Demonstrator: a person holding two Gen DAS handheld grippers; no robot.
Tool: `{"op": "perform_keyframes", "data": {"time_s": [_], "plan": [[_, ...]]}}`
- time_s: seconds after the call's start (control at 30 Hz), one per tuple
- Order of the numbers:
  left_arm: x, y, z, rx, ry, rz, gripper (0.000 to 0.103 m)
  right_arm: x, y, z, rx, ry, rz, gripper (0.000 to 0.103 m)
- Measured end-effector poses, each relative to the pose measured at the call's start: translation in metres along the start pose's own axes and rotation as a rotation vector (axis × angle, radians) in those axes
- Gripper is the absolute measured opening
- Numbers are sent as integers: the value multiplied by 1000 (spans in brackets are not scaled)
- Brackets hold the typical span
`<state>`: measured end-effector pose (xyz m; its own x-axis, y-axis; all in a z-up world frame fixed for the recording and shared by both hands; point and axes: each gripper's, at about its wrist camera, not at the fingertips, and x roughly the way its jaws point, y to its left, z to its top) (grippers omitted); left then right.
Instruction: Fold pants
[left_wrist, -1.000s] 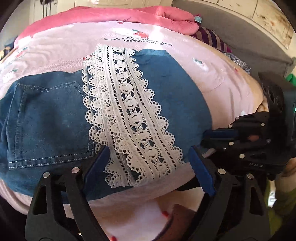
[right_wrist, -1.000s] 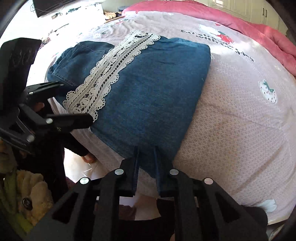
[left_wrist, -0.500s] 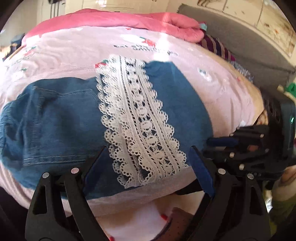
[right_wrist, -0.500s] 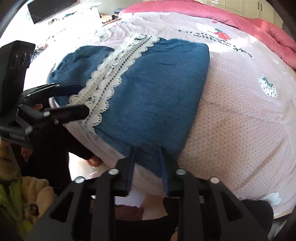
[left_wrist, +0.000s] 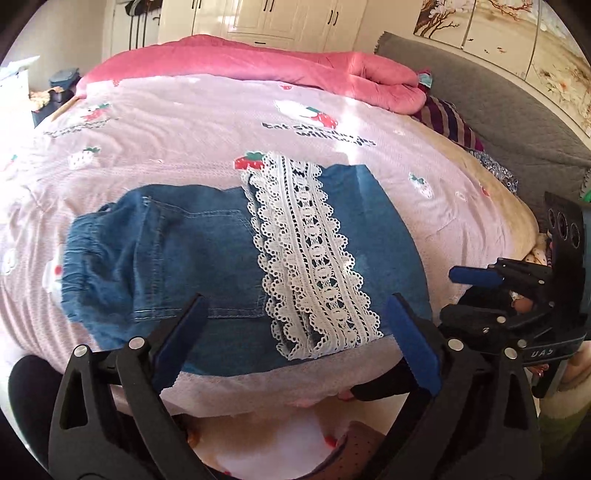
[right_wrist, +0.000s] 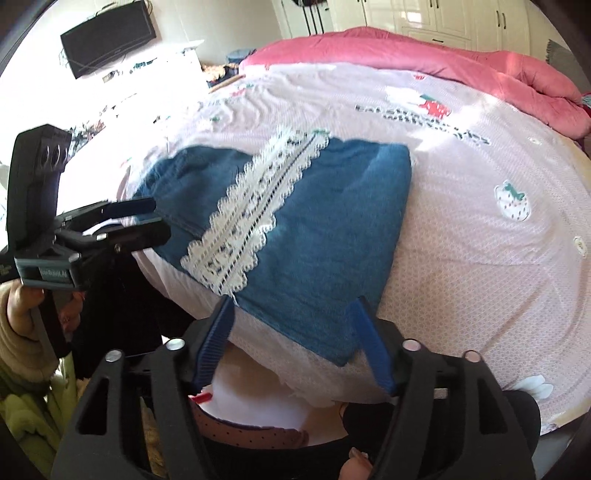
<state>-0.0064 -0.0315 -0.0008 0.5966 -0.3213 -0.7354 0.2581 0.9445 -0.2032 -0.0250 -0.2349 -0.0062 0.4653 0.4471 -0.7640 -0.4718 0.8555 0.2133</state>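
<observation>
In the left wrist view our left claw (left_wrist: 295, 332) has opened wider, holding nothing; the folded pants (left_wrist: 236, 258) lie below it on the bed (left_wrist: 221, 122). In the right wrist view our right claw (right_wrist: 295, 339), shut on the pants (right_wrist: 332, 229) before, is opening above their edge; a pink quilt (right_wrist: 443, 70) lies behind the pants.

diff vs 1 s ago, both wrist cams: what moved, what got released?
The right tool let go of the near corner of the folded jeans; its jaws are opening with nothing pinched between them. The left tool also spread wider, empty. Both pulled back and up from the bed, so more of the room shows. Unchanged: the jeans lie folded near the bed's edge, lace strip on top.
</observation>
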Motion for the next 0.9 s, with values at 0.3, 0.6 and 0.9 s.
{"op": "perform_keyframes", "data": {"time_s": [0.3,0.6,0.9], "plan": [[-18,7,-3,-10,-22,32,93,-6,4,15,15,-34,-21,86],[-27,18,-6,-36,-32,71,93,-8,10,26,12,-55,-43,93],[-26,46,-15,-111,-7,88,93,3,30,57,-70,-61,-45,96]]}}
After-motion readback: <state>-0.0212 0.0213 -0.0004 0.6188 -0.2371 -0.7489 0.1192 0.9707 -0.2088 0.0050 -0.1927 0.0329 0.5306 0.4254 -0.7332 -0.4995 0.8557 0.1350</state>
